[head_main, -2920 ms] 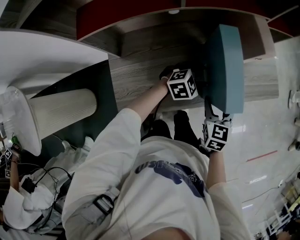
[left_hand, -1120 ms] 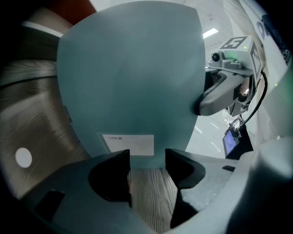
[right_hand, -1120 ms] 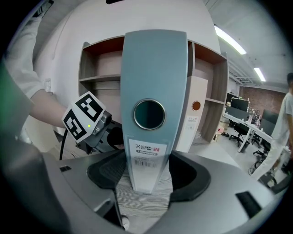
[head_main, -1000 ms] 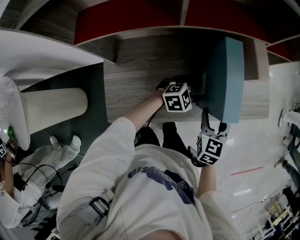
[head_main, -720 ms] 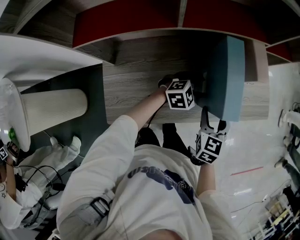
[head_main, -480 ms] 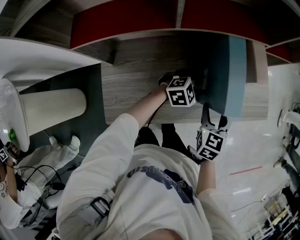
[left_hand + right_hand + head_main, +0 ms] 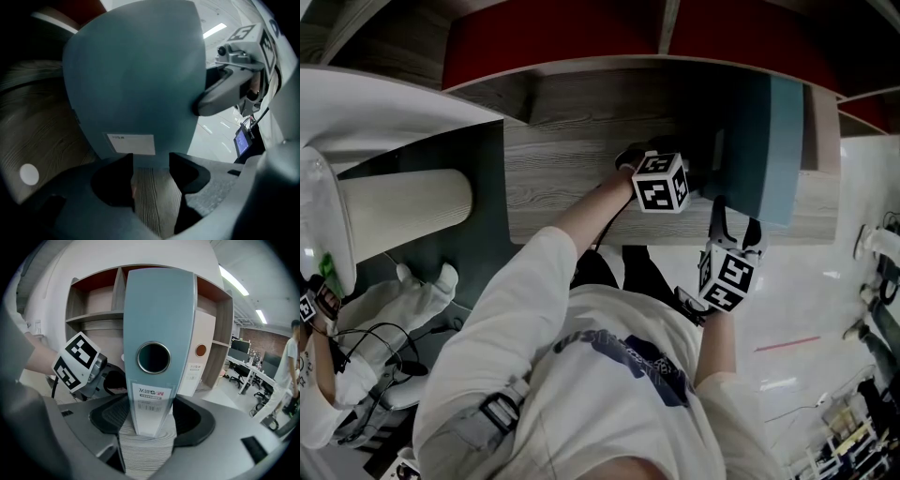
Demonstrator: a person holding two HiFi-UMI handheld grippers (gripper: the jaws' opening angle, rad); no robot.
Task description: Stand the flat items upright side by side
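A teal binder (image 7: 783, 150) stands on its bottom edge on the wooden shelf (image 7: 572, 159), its spine toward me. My right gripper (image 7: 733, 220) is shut on the foot of that spine (image 7: 159, 310), one pad on each side, under the round finger hole and the label. My left gripper (image 7: 698, 178) is open beside the binder's broad left face (image 7: 136, 75); only shelf wood shows between its fingertips (image 7: 151, 159). In the right gripper view, a beige binder (image 7: 201, 352) with an orange dot stands upright just right of the teal one.
Red back panels and a divider (image 7: 666, 28) close the shelf behind. A white round table on a thick column (image 7: 394, 206) fills the left, with a seated person (image 7: 337, 394) below it. Office chairs (image 7: 248, 376) and another person (image 7: 290, 362) stand far right.
The teal binder has shifted right along the shelf and turned more upright, carried by my right gripper. My left gripper has followed it a little to the right.
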